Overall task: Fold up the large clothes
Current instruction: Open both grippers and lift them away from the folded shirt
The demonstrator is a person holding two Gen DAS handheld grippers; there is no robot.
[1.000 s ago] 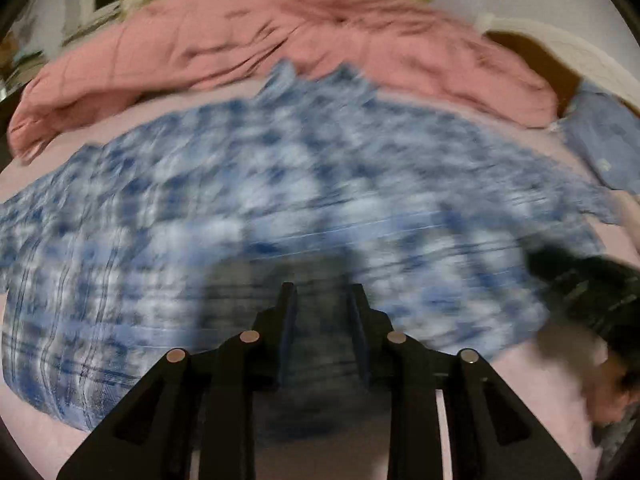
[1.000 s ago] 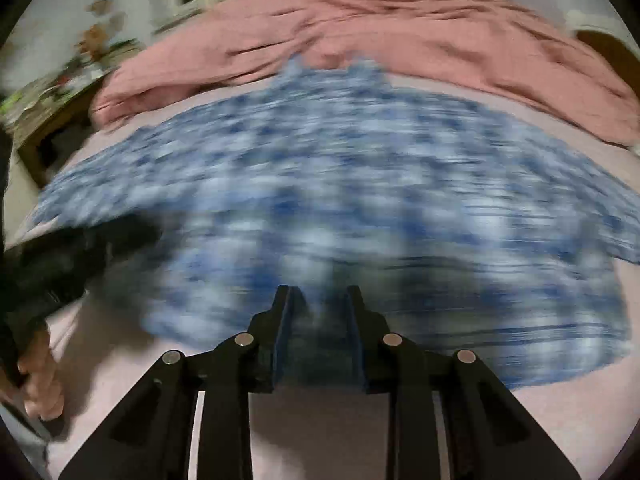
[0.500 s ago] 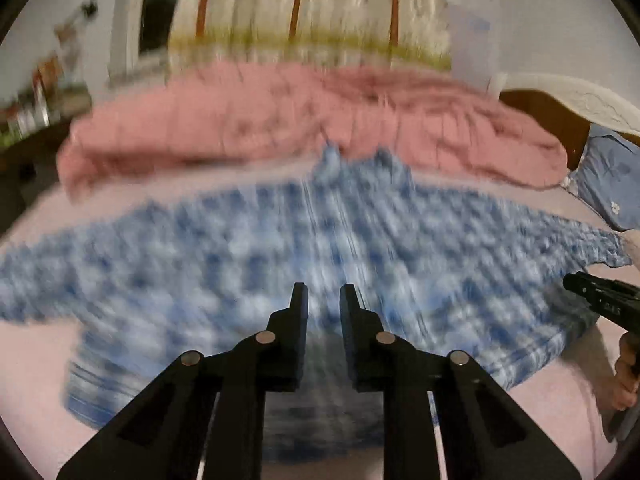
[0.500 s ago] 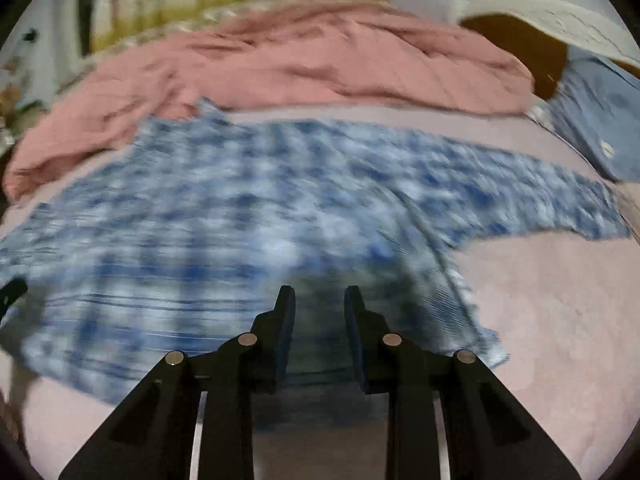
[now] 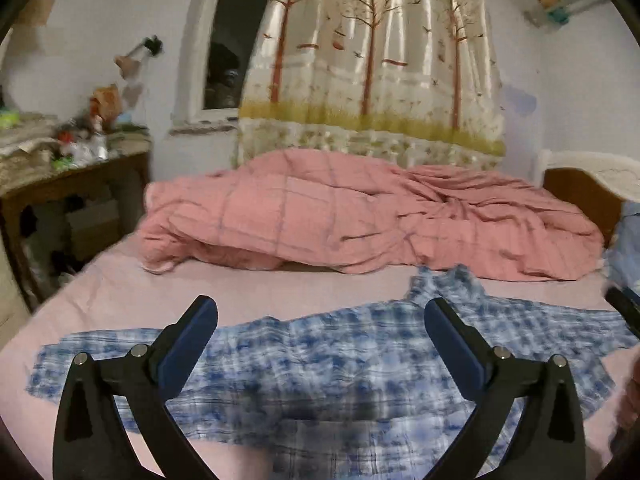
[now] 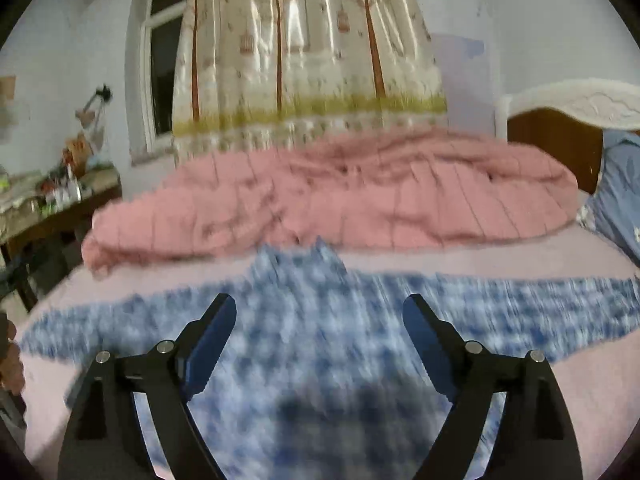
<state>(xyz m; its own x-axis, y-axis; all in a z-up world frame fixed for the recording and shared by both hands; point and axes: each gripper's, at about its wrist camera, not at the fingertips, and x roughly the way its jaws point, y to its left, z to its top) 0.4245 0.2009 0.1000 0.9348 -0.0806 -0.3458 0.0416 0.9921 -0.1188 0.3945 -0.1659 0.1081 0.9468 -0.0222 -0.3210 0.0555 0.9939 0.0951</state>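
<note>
The blue-and-white checked cotton shirt (image 5: 340, 364) lies spread flat on the pale pink bedsheet (image 5: 132, 292), collar toward the far side, sleeves thrown out to either side. A second ago both tools were pinched narrow, low against the cloth near its hem; now the left gripper (image 5: 320, 320) and the right gripper (image 6: 318, 316) have just been opening, their jaws stand wide apart, and nothing is between them. Both views have also tipped up from the cloth to take in the room. To my eye that means the shirt has been laid out and let go, so the spreading step looks finished and the folding proper has not started.

The fabric is thin and limp; it lies mostly smooth, with a few ripples near the collar and a slightly ragged near hem. It will likely drag and bunch if lifted by one corner only.

Beyond it, a crumpled salmon-pink checked quilt (image 5: 360, 220) is heaped along the far side of the bed, just beside the collar. Behind hangs a glossy cream curtain printed with brown trees (image 5: 380, 60). At the right sits a wooden headboard (image 6: 556, 144) and a soft blue pillow (image 6: 620, 192); at the left, a cluttered wooden side table (image 5: 72, 176).
</note>
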